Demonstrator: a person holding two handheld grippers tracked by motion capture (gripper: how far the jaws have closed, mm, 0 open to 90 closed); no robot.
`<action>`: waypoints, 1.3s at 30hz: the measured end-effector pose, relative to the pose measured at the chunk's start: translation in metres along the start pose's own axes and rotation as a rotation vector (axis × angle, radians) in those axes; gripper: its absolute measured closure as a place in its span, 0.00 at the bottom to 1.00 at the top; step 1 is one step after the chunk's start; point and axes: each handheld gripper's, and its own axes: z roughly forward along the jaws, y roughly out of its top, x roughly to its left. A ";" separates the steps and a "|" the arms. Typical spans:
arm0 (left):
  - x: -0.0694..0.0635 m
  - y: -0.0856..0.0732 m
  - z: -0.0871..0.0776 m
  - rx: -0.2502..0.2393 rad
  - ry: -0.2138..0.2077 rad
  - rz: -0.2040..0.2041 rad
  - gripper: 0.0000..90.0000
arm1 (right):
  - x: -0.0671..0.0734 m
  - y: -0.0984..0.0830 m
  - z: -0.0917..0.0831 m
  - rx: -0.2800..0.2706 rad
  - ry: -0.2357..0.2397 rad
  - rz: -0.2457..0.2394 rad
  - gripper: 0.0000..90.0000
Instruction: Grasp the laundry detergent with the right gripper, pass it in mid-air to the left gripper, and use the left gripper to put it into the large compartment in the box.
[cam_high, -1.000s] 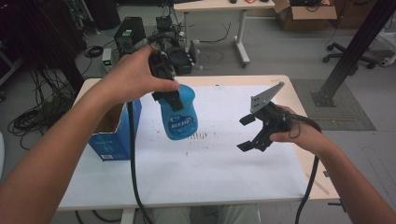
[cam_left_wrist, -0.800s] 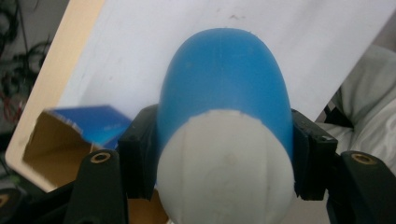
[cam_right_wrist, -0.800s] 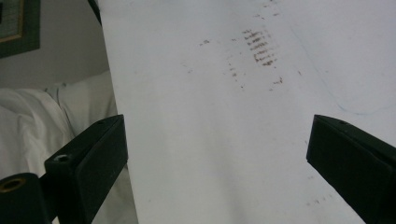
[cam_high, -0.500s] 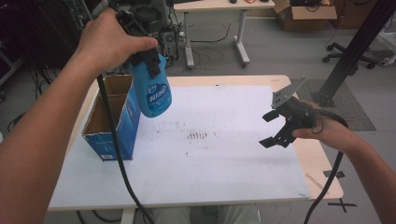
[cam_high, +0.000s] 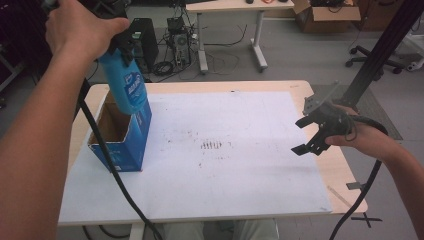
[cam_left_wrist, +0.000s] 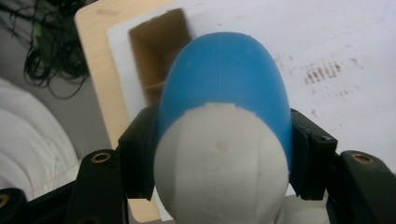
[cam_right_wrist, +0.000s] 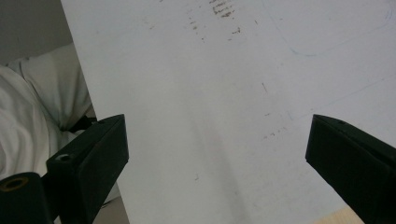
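Your left tool (cam_left_wrist: 224, 163) is clamped on the blue bottle (cam_high: 126, 82), its two black jaws pressing the bottle's sides just where the blue body meets the white end. In the high view you hold the bottle in the air at the far left of the tabletop (cam_high: 280, 86), tilted, its lower end over the open top of the blue box (cam_high: 131, 145). That box stands on the white sheet (cam_high: 240, 180) near the tabletop's left edge, and its brown inside is visible. From the left tool's own view, the box opening sits just beyond the bottle. Your right tool (cam_high: 310, 135) hangs over the right side of the sheet, well apart from bottle and box, with its jaws spread wide and nothing between them.
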 end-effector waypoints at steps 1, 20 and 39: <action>0.004 -0.002 0.002 -0.001 0.005 -0.017 0.42 | -0.001 -0.001 0.001 0.001 0.000 0.002 0.06; 0.035 -0.025 0.062 0.011 0.035 -0.178 0.42 | -0.004 -0.010 0.007 0.024 -0.024 0.018 0.07; 0.034 -0.044 0.148 0.032 0.067 -0.196 0.42 | -0.005 -0.023 0.009 0.021 -0.026 0.065 0.07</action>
